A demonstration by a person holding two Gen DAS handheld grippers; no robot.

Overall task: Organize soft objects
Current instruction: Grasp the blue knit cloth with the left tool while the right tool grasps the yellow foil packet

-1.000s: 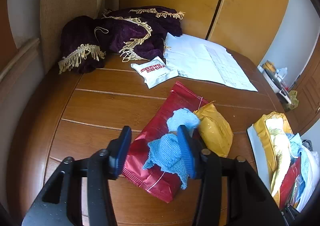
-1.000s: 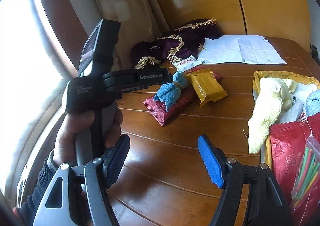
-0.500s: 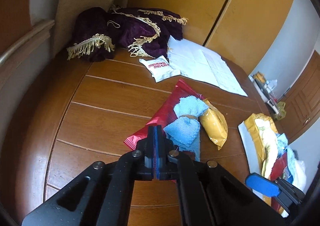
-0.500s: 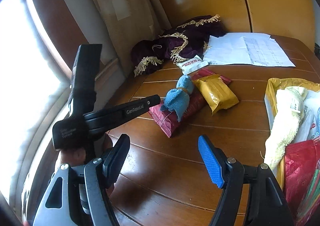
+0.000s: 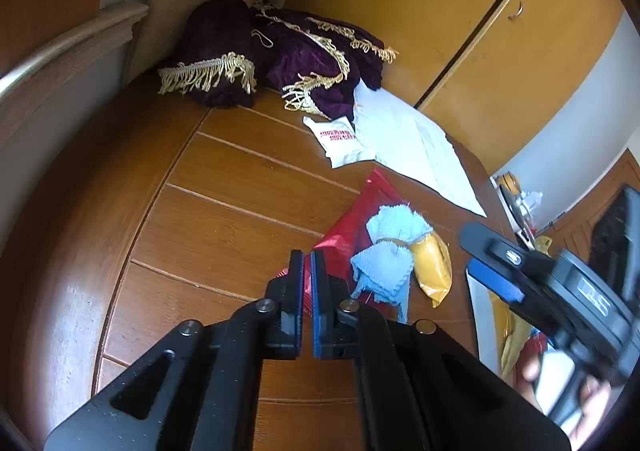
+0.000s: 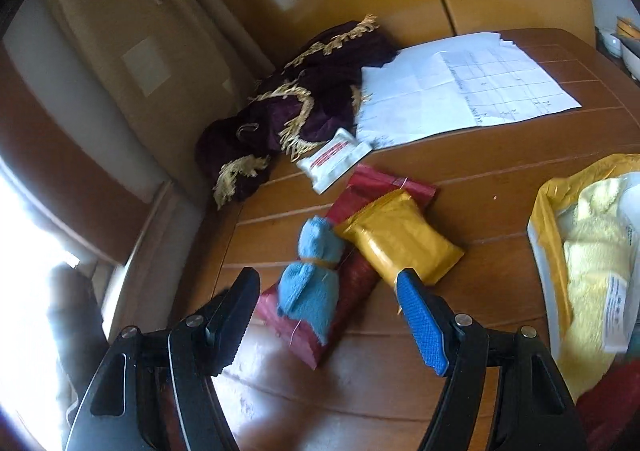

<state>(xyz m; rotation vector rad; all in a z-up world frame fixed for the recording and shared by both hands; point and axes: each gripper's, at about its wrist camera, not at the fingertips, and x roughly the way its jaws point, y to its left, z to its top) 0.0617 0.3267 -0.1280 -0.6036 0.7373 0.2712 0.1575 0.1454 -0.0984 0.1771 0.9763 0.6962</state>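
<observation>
Right claw [image 6: 326, 315] gapes wide, empty, at lower centre, framing the blue cloth bundle [image 6: 314, 277]. Left claw [image 5: 307, 283] closed, empty. Advise gripping at the bundle's tied waist, clear of the red packet [image 6: 356, 271].

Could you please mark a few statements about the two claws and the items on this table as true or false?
1. The right claw is open, with nothing between its fingers. True.
2. The left claw is wide open. False: its fingers are nearly together, with only a thin gap and nothing held.
3. The blue cloth bundle lies on the red packet. True.
4. The yellow packet sits on the paper sheet. False: it lies apart from the sheet, partly on the red packet beside the bundle.
5. The purple fringed fabric is piled at the table's far edge. True.
</observation>
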